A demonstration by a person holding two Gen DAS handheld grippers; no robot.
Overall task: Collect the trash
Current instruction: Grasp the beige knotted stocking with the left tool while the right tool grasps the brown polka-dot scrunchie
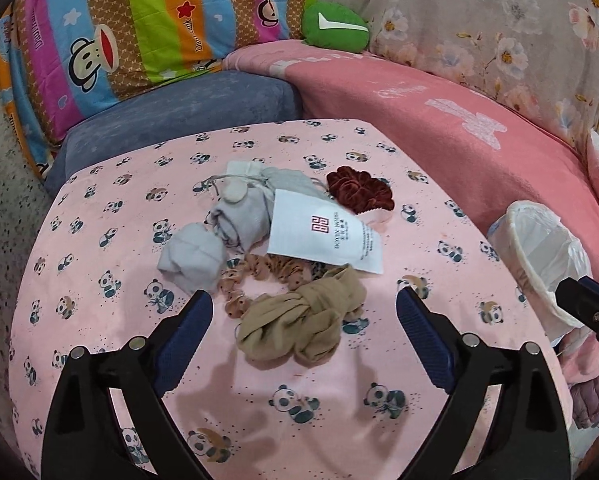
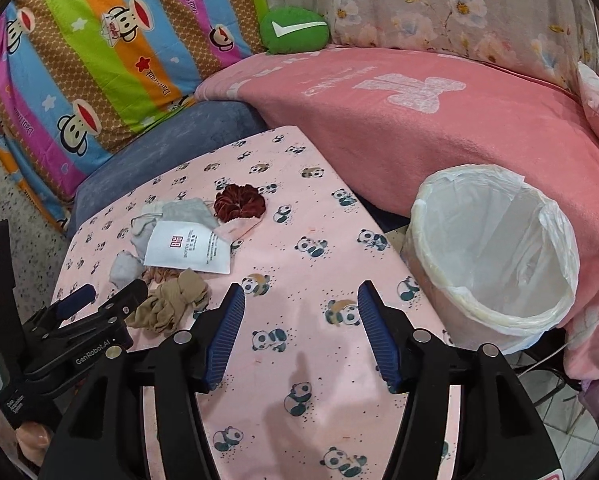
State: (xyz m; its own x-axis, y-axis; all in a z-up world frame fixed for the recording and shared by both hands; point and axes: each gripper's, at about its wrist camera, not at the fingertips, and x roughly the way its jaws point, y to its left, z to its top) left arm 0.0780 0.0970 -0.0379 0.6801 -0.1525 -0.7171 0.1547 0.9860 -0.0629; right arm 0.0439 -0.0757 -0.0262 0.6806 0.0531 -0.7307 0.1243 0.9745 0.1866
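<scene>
Both wrist views look steeply down, near, over the panda-print table [image 1: 99, 320], sharing the bin [image 2: 495, 264].

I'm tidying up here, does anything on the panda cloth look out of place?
Yes: a white paper packet lies amid clothing, overlapping grey socks, beside a dark red scrunchie and tan stocking. The lined bin looks empty.

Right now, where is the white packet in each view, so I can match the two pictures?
Left wrist: white packet at centre, above the beige stocking.
Right wrist: white packet left of centre, above the beige stocking.
Shared landmark: dark red scrunchie behind the packet.
</scene>
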